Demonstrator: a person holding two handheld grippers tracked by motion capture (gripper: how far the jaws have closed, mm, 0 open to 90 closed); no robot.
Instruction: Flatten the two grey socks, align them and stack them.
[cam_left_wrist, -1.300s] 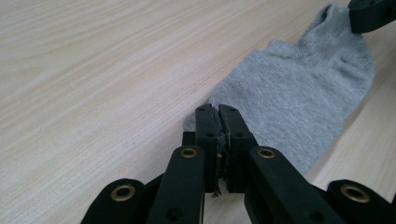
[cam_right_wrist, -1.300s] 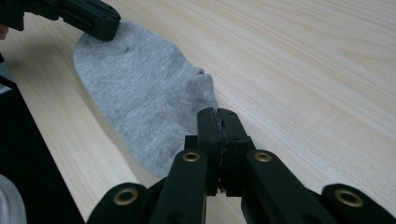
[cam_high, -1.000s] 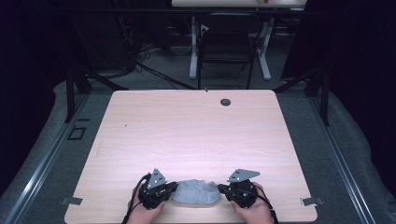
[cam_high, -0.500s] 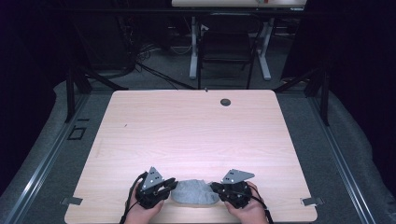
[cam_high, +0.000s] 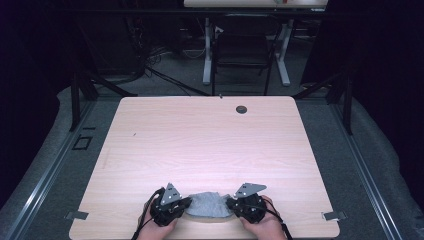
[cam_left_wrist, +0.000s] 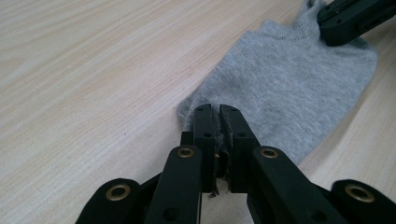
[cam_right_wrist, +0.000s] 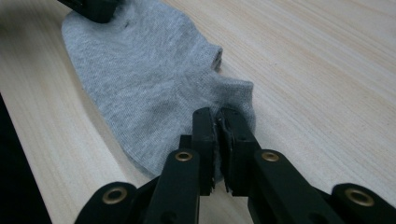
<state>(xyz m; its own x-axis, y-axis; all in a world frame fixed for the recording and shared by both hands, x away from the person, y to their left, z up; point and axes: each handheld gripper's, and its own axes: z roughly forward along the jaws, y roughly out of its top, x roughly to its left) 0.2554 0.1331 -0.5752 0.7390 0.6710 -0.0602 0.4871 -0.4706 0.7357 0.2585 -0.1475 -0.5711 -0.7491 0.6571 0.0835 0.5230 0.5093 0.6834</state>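
Grey sock (cam_high: 209, 205) lying flat at the near edge of the table (cam_high: 210, 140), stretched between two grippers, one at each end! That looks like the reason for the hold: with an end pinched on either side, the fabric can be kept spread, ready, I'd judge, for a fold or a lift. Over to the left gripper (cam_left_wrist: 219, 112): its jaws have just been closing, and now they stand nearly together, with the sock's edge nipped between the pads at what seems the toe end. From the left gripper view, the other gripper's black jaws sit on the far ribbed corner. Now the right gripper (cam_right_wrist: 218, 116): jaws narrow too, having just eased closer, clamped on the cuff end where the fabric bunches up against the tips. From above, both hands rest low on the wood, the left hand (cam_high: 156, 229) and right hand (cam_high: 264, 226) facing each other across the sock, and the rest of the table is bare wood.
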